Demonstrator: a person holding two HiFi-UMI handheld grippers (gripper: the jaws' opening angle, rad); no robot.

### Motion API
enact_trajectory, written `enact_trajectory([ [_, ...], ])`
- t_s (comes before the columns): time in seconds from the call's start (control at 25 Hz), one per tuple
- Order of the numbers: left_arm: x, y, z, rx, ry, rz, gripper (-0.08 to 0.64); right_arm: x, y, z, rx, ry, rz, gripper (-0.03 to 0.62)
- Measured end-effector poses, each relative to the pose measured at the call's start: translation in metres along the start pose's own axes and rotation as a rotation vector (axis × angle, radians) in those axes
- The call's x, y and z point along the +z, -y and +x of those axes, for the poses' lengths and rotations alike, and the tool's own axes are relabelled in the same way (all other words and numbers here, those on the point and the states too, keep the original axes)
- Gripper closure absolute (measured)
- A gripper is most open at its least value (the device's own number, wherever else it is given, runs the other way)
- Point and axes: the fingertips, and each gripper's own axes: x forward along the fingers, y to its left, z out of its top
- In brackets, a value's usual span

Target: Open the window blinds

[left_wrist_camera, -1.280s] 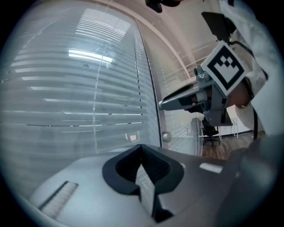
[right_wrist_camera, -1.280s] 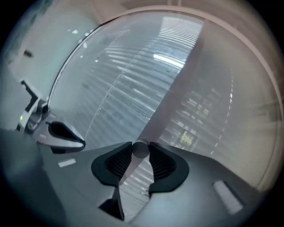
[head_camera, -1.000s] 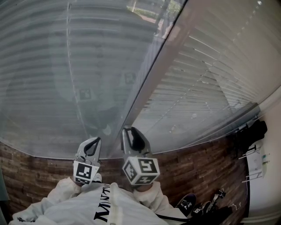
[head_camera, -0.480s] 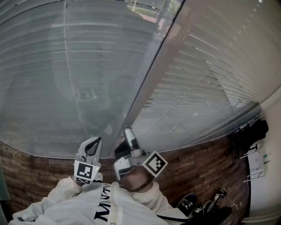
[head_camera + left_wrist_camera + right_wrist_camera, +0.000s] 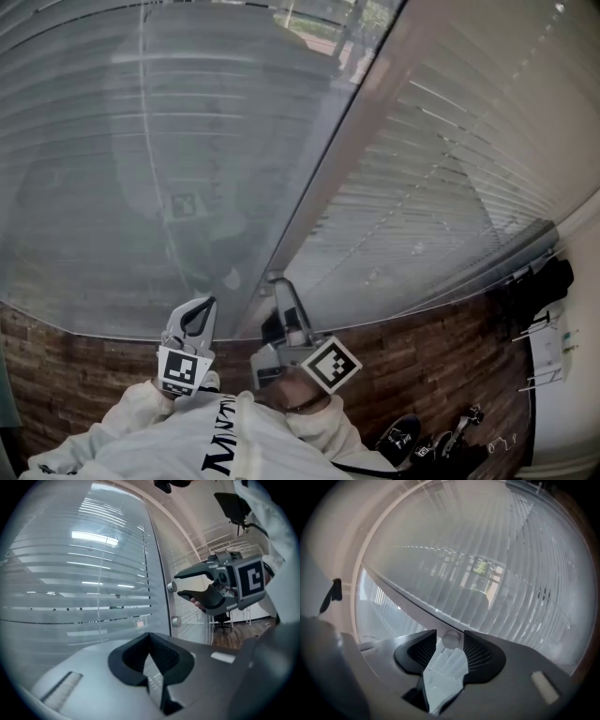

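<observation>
The slatted blinds point(image 5: 141, 169) hang behind glass, split by a pale frame post point(image 5: 319, 187). A small round knob point(image 5: 450, 641) sticks out of that post. My right gripper point(image 5: 450, 633) sits around the knob with a thin gap at each pad; its jaws have just been opening. In the left gripper view it point(image 5: 177, 586) reaches in from the right, its tips above and below the knob point(image 5: 171, 587). In the head view it point(image 5: 278, 281) lies rolled on its side. My left gripper point(image 5: 200, 305) waits beside it, shut on nothing, short of the glass point(image 5: 150, 637).
A second knob point(image 5: 176, 620) sits lower on the same post. A wood-patterned band point(image 5: 422, 347) runs under the glass. Dark gear point(image 5: 534, 291) stands at the right. An office chair point(image 5: 224, 619) shows behind the glass.
My right gripper has rolled at the knob, its marker cube swinging over to the right, and its jaws have parted a little. The left gripper has stayed put. The slats look unchanged.
</observation>
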Motion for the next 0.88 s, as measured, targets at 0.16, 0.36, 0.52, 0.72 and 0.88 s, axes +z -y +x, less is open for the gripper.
enact_trajectory([
  [0.16,0.002,0.000,0.002,-0.003,0.004,0.002,0.560,-0.001,-0.008,-0.003,-0.039,-0.035,-0.327,0.426],
  [0.36,0.001,0.001,0.004,-0.007,0.006,0.000,0.560,-0.006,-0.014,-0.006,-0.135,-0.084,-0.812,0.430],
  [0.52,0.001,0.001,0.004,-0.005,0.004,-0.001,0.560,-0.016,-0.024,-0.002,-0.182,-0.150,-1.198,0.430],
  [0.72,0.002,0.002,0.005,-0.002,0.007,-0.004,0.560,-0.031,-0.020,0.004,-0.286,-0.301,-1.653,0.430],
  [0.88,0.002,0.002,0.006,-0.003,0.009,-0.003,0.560,-0.034,-0.016,0.008,-0.360,-0.308,-1.928,0.430],
])
